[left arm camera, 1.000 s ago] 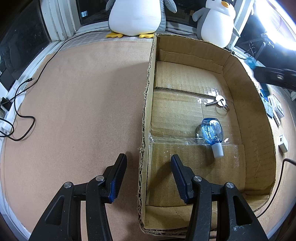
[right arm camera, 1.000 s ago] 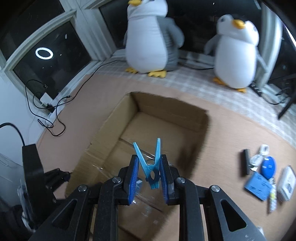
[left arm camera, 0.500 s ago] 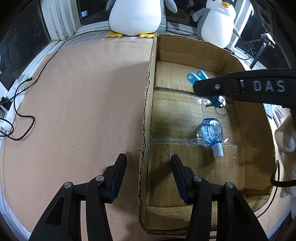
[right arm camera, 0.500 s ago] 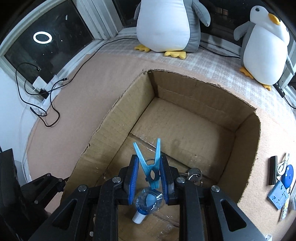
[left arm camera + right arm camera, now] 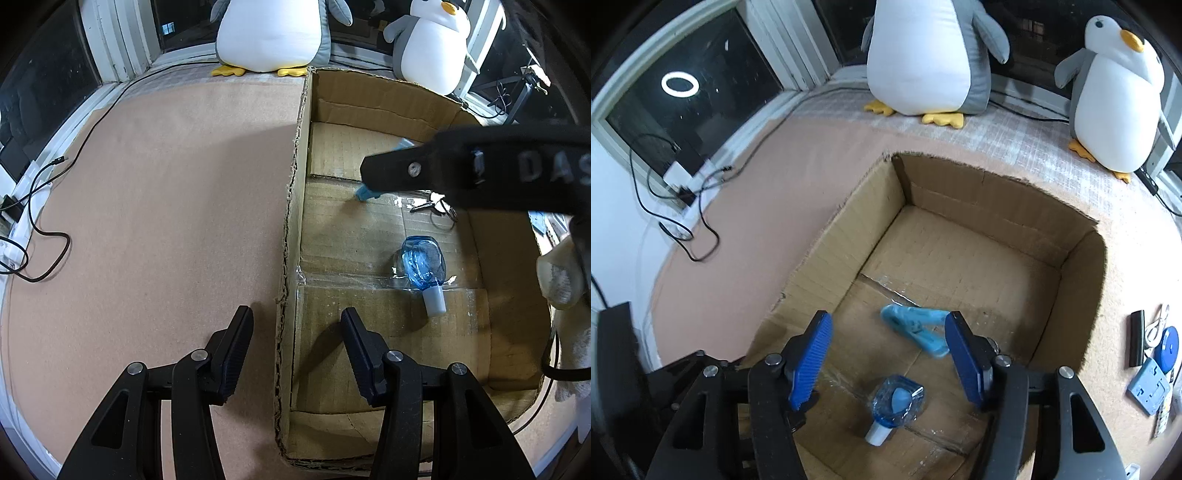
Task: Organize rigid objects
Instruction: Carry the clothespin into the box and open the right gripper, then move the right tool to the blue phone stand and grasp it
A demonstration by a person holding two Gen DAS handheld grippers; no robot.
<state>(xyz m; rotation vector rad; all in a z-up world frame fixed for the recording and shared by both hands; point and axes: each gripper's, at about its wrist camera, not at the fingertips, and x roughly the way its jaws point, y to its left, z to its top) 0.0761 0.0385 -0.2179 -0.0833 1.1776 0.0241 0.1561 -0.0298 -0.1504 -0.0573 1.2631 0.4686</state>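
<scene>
An open cardboard box [image 5: 373, 99] [image 5: 846, 236] lies on the tan mat. Inside it are a blue clear bottle with a white cap [image 5: 423, 264] [image 5: 895, 404], a bunch of keys [image 5: 436, 206] and a light blue clothespin [image 5: 916, 326], partly hidden by the right gripper in the left wrist view [image 5: 364, 192]. My right gripper [image 5: 888, 356] is open and empty above the box, the clothespin lying between and beyond its pads. My left gripper [image 5: 297, 347] is open and empty, straddling the box's left wall near its front corner.
Two plush penguins [image 5: 271, 35] [image 5: 432, 40] stand behind the box by the window. Black cables [image 5: 44, 229] lie at the mat's left edge. Several small objects [image 5: 1152, 362], blue and black, lie on the mat right of the box.
My right gripper has opened and let go of the clothespin, which now lies on the box floor. It also moved further over the box. The left gripper has not moved.
</scene>
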